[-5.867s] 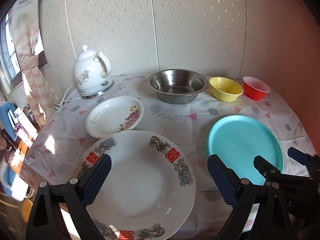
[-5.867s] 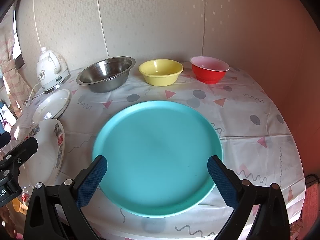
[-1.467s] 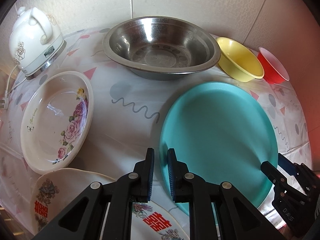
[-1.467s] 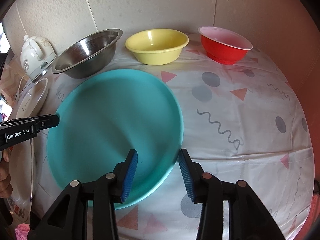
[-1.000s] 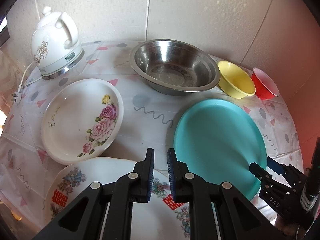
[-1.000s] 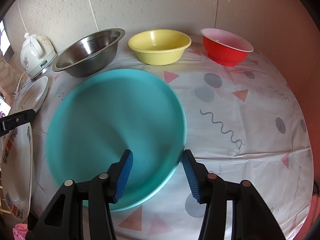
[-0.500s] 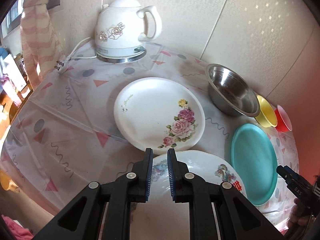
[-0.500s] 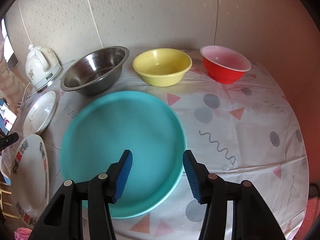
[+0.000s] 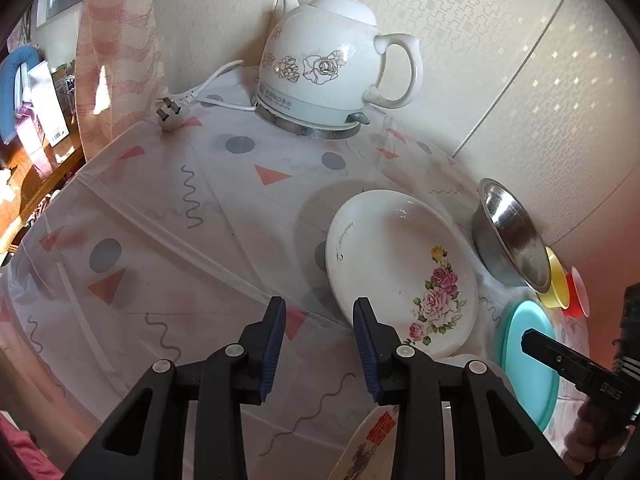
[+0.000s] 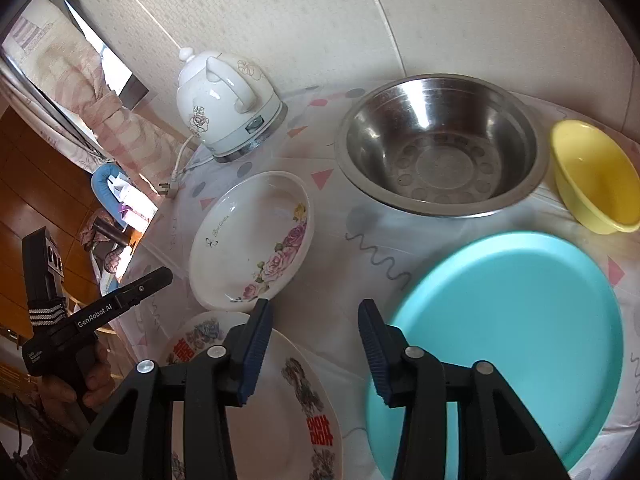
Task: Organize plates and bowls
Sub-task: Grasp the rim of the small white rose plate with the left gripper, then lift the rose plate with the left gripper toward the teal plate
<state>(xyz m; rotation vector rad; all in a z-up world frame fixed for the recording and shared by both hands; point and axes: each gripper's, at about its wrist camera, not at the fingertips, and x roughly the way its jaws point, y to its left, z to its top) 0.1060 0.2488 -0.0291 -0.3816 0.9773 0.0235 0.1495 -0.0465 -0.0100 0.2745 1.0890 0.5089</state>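
A white plate with pink roses point(image 9: 400, 276) point(image 10: 252, 240) lies on the patterned tablecloth point(image 9: 160, 216). My left gripper point(image 9: 320, 312) is open and empty, just left of that plate's near rim. My right gripper point(image 10: 314, 314) is open and empty, between the rose plate, a large white plate with red characters point(image 10: 280, 392) point(image 9: 372, 440) and a turquoise plate point(image 10: 516, 328) point(image 9: 524, 356). A steel bowl point(image 10: 440, 144) point(image 9: 512, 236), a yellow bowl point(image 10: 596, 176) point(image 9: 554, 284) and a red bowl point(image 9: 578, 292) stand along the wall.
A white floral electric kettle point(image 9: 332, 60) point(image 10: 224, 100) stands at the back, its cord and plug point(image 9: 170, 112) lying on the cloth. A pink striped curtain point(image 9: 116, 40) hangs at the left. The table edge drops off at the left toward a wooden floor.
My left gripper has swung left toward the kettle and opened from shut. My right gripper has turned left, from over the turquoise plate to the gap beside the rose plate.
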